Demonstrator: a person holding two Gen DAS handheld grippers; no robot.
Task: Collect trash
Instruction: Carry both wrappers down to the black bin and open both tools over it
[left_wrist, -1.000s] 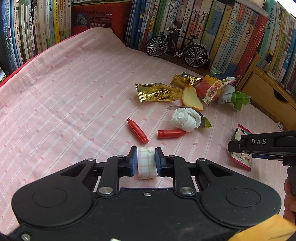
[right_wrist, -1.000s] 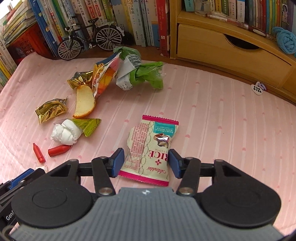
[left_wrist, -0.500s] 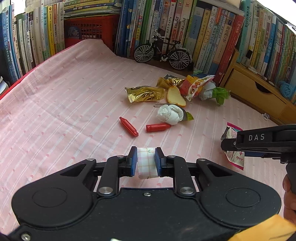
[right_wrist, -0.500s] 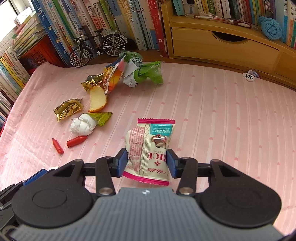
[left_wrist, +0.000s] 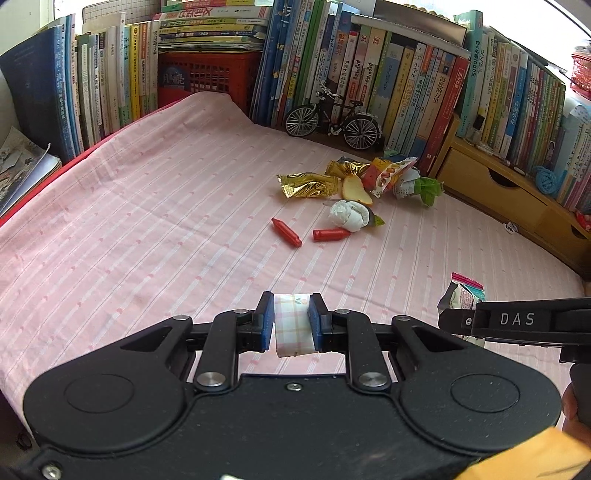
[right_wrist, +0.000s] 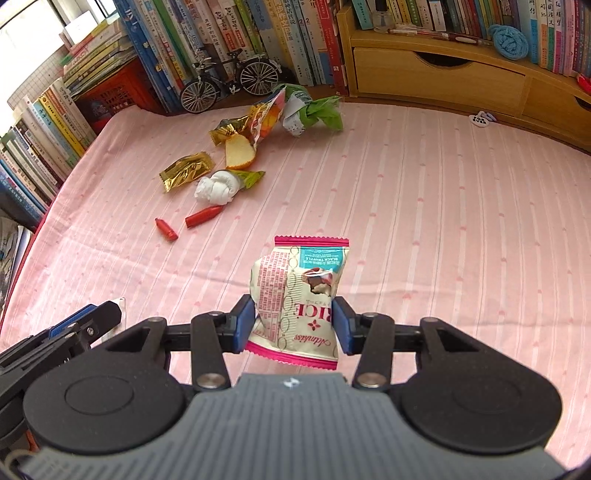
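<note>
My left gripper is shut on a small checked white packet, held above the pink cloth. My right gripper is shut on a pink-edged rice snack wrapper, lifted off the cloth; that wrapper also shows at the right of the left wrist view. More trash lies farther off: two red caps, a white tissue wad, a gold wrapper, an orange peel and a green and white wrapper.
Books line the back and left edges. A toy bicycle stands at the back by a red crate. A wooden drawer unit runs along the right. A hand shows at the lower right of the left wrist view.
Both grippers have risen and drawn back from the trash pile. The right gripper's jaws closed on the rice wrapper and lifted it off the cloth. The left keeps its packet.
</note>
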